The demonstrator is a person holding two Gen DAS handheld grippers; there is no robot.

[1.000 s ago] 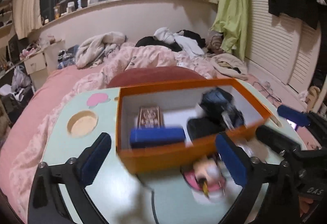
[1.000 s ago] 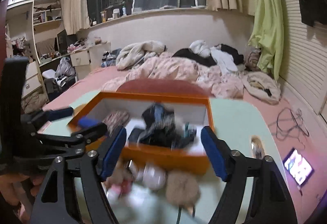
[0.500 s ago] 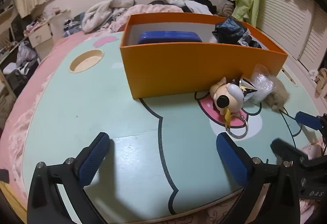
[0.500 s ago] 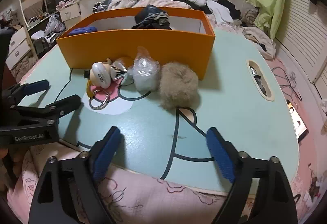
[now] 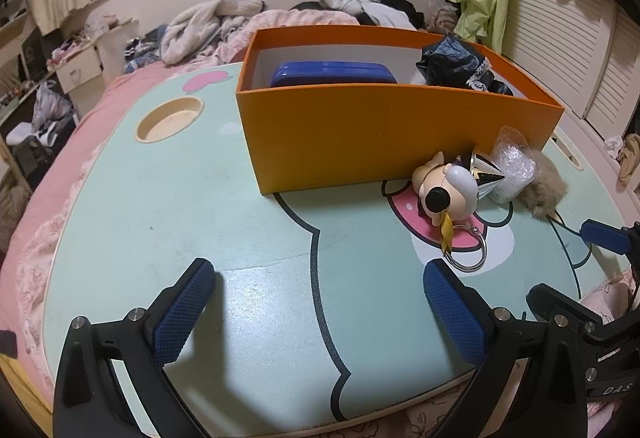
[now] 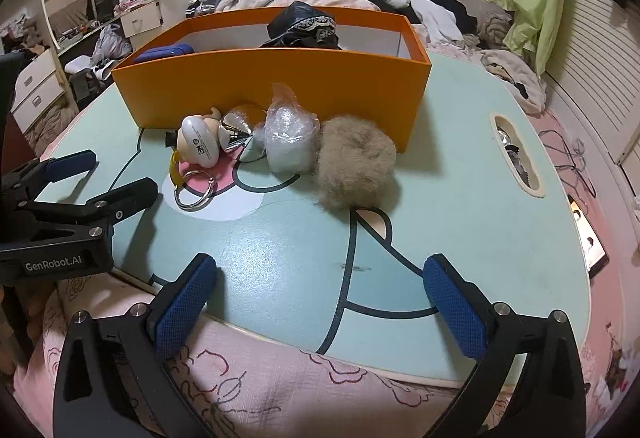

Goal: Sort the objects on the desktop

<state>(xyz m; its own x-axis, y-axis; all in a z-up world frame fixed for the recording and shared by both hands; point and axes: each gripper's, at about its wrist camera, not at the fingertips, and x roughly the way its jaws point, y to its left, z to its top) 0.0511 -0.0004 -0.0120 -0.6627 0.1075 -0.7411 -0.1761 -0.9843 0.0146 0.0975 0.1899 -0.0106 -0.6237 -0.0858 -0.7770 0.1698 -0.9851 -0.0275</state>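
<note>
An orange box (image 5: 360, 142) (image 6: 280, 86) stands on the mint table (image 5: 160, 206). It holds a blue case (image 5: 332, 75) and dark cloth (image 5: 456, 62). In front of it lie a doll-head keychain (image 5: 444, 194) (image 6: 200, 148) with a metal ring, a silver cone (image 5: 484, 172), a clear plastic bag (image 6: 288, 136) and a beige fur pompom (image 6: 356, 166). My left gripper (image 5: 320, 310) is open and empty near the table's front edge. My right gripper (image 6: 320, 310) is open and empty, at the front edge below the pompom.
The table has a round cup recess (image 5: 170, 114) at the left and a slot (image 6: 516, 150) at the right. A bed with piled clothes (image 5: 216, 22) lies behind. A phone (image 6: 588, 238) lies off the table's right edge.
Both grippers have pulled back and down from above the box to the table's front edge. The objects on the table have not moved.
</note>
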